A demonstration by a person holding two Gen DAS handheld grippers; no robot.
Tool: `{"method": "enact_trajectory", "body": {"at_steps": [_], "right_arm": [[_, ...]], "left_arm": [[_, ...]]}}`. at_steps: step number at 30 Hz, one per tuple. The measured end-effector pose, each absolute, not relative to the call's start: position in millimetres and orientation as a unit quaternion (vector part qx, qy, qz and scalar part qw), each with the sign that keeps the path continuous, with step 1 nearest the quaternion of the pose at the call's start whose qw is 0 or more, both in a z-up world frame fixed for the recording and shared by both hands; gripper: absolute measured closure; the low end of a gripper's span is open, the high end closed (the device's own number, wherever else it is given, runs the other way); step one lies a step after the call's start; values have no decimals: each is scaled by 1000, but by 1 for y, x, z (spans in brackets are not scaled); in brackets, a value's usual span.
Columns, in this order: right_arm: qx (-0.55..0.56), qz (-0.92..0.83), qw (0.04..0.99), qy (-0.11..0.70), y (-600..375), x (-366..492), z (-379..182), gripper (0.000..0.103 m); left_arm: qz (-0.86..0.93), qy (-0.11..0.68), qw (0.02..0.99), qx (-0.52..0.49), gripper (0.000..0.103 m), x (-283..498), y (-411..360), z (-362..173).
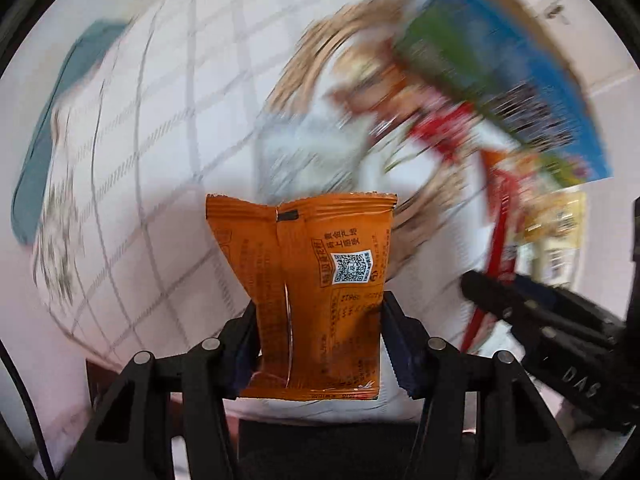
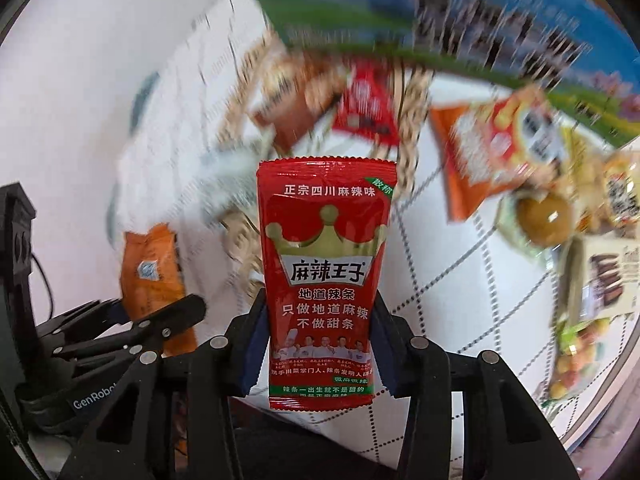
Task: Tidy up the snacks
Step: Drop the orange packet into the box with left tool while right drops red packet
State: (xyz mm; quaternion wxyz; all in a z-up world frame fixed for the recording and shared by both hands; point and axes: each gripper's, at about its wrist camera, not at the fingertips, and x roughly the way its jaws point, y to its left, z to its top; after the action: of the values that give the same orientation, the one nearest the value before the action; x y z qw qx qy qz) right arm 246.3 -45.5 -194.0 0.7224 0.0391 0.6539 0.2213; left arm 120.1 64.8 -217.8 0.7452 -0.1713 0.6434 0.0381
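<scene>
Orange packet: the orange packet [image 1: 316, 280] stands upright between the left gripper [image 1: 318, 312] pads, pinched at its lower half, QR code facing the camera, clear of the cloth below.
Red packet: the red packet [image 2: 326, 280] with the gold crown print sits pinched the same way in the right gripper [image 2: 320, 320], upright and lifted.
Grip check: both pairs of jaws are closed on their packets, pads pressing the sides, and each wrapper is creased inward at the waist.
Neighbours: the two grippers hang side by side, each visible at the edge of the other's view.
Below: a white checked cloth [image 1: 168, 160], heavily blurred, with a woven basket [image 2: 412, 120] at the far side.
Loose snacks: more packets [image 2: 492, 148] lie scattered to the right, beside a blue-and-green box [image 2: 500, 12] at the far edge.
Doing it well: I'd keep the squeeze steady, carry each packet level to its sorting spot, and release low so nothing flips or slides.
</scene>
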Motion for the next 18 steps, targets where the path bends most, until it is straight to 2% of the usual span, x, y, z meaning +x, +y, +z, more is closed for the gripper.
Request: {"method": "enact_trajectory", "body": {"at_steps": [10, 14, 18], "right_arm": [[97, 179, 797, 569, -150, 321, -75, 55], [81, 124, 821, 551, -170, 388, -68, 55], [61, 79, 821, 561, -184, 452, -82, 55]], "left_arm": [[-63, 567, 815, -104, 50, 261, 11, -100], [-73, 567, 818, -64, 50, 330, -6, -97], [-64, 588, 806, -41, 50, 396, -12, -116]]}}
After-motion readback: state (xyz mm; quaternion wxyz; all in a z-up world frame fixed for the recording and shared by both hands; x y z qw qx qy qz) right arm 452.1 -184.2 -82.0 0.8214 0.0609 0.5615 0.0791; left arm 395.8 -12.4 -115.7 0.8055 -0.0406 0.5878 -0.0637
